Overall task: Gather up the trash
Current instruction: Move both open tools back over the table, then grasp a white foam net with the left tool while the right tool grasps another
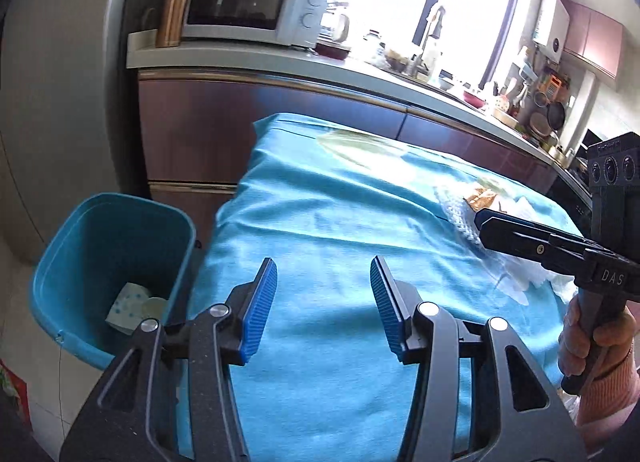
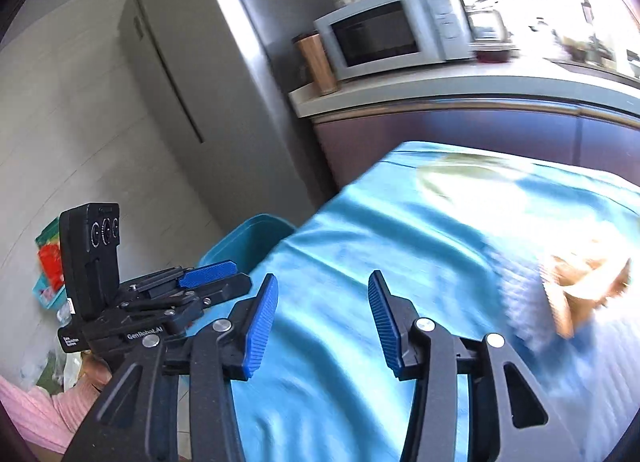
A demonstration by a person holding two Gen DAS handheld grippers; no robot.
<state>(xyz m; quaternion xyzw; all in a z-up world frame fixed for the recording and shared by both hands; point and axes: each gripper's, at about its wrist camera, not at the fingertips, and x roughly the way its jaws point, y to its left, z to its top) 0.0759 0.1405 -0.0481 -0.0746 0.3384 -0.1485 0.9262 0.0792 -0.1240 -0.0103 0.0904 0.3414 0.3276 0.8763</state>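
Note:
A blue bin (image 1: 108,246) stands at the left of the table with a dotted white wrapper (image 1: 128,308) inside; its rim shows in the right wrist view (image 2: 248,238). The table has a turquoise cloth (image 1: 320,230). Trash lies at the cloth's right: a brown wrapper (image 1: 482,198), clear plastic (image 1: 460,214) and white crumpled paper (image 1: 528,274). A clear bag (image 1: 360,146) lies at the far edge. My left gripper (image 1: 324,302) is open and empty over the cloth near the bin. My right gripper (image 2: 324,314) is open and empty; it reaches toward the trash in the left wrist view (image 1: 492,222).
A counter (image 1: 280,62) runs behind the table with a microwave (image 1: 252,2), a copper tumbler (image 1: 174,8) and dishes near a sink. A grey fridge (image 2: 192,82) stands to the left. Colourful packages (image 2: 50,262) lie on the floor.

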